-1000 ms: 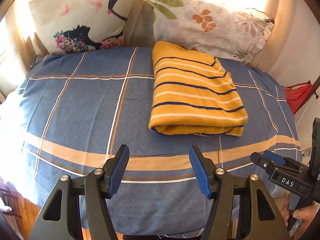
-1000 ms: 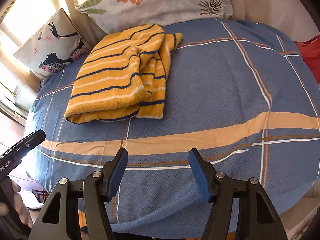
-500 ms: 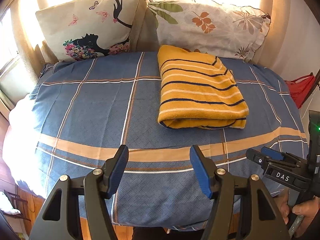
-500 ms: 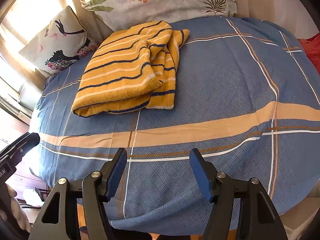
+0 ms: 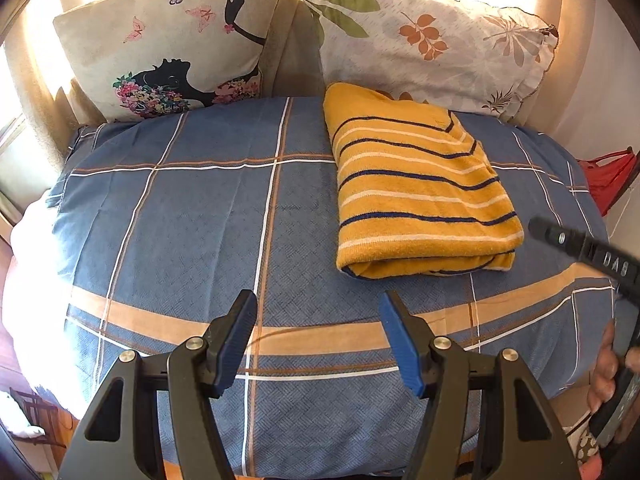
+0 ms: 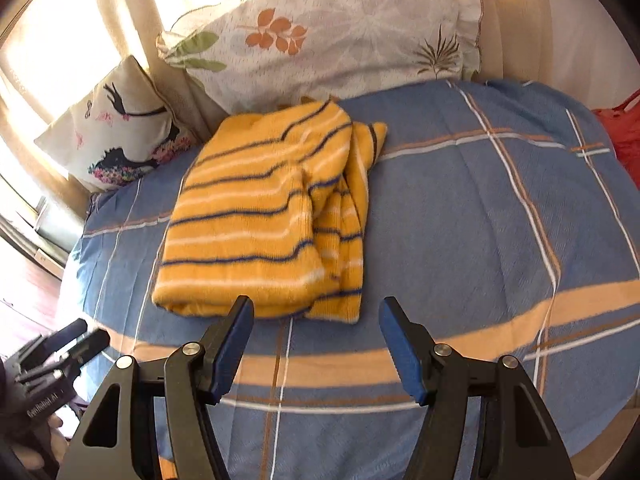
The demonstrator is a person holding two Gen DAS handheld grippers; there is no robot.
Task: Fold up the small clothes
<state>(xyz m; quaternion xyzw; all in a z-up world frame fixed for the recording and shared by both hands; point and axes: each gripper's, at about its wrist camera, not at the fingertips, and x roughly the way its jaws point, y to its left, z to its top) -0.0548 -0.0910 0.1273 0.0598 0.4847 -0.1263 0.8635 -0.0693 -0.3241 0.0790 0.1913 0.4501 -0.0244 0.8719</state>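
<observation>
Your left gripper (image 5: 318, 338) hangs over the near part of the blue checked bedspread (image 5: 192, 216), jaws well apart with nothing between them. Your right gripper (image 6: 316, 342) is likewise spread and empty, just short of the folded yellow striped sweater (image 6: 256, 220). That sweater lies on the bedspread, its far end touching the leaf-print pillow (image 5: 432, 40), beside the silhouette cushion (image 5: 168, 40).

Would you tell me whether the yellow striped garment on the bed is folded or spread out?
Folded. The yellow striped garment lies as a compact stack, with layered edges visible along its right side and a rounded fold at the near end.
</observation>
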